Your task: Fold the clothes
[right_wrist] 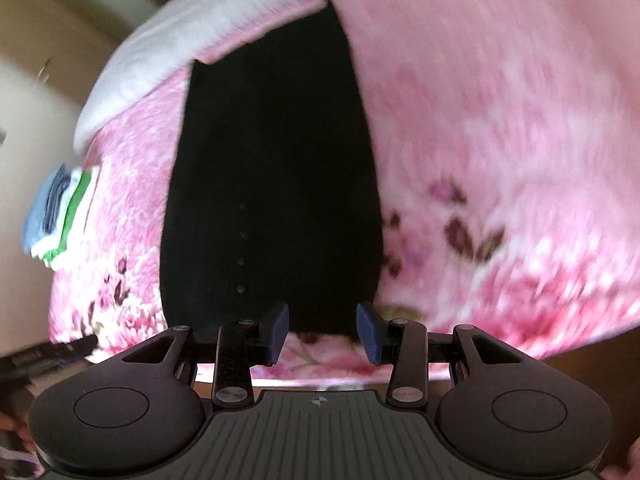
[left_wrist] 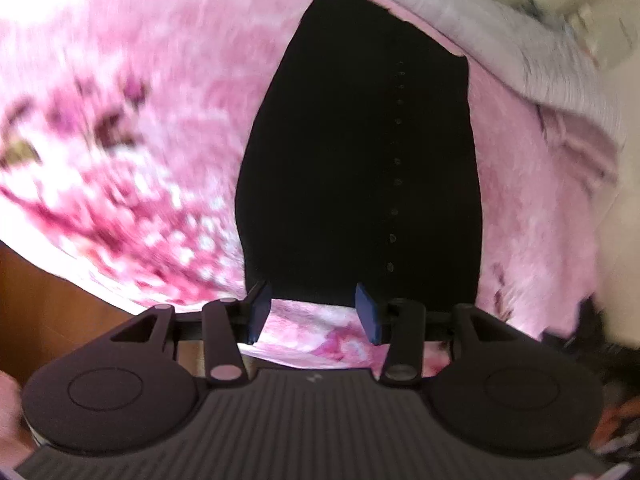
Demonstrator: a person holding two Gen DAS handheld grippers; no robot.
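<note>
A black garment (left_wrist: pixel 352 168) with a row of small buttons lies flat as a long narrow strip on a pink flowered blanket (left_wrist: pixel 140 120). It also shows in the right wrist view (right_wrist: pixel 276 184). My left gripper (left_wrist: pixel 314 314) is open and empty, just before the garment's near hem, towards its left side. My right gripper (right_wrist: pixel 322 330) is open and empty at the near hem, towards its right side. Both views are blurred.
A stack of folded clothes (right_wrist: pixel 60 216) in blue, white and green lies on the blanket's left edge (right_wrist: pixel 120 240). A white sheet (right_wrist: pixel 192 36) runs along the far side of the bed. Brown floor (left_wrist: pixel 44 308) shows below the near edge.
</note>
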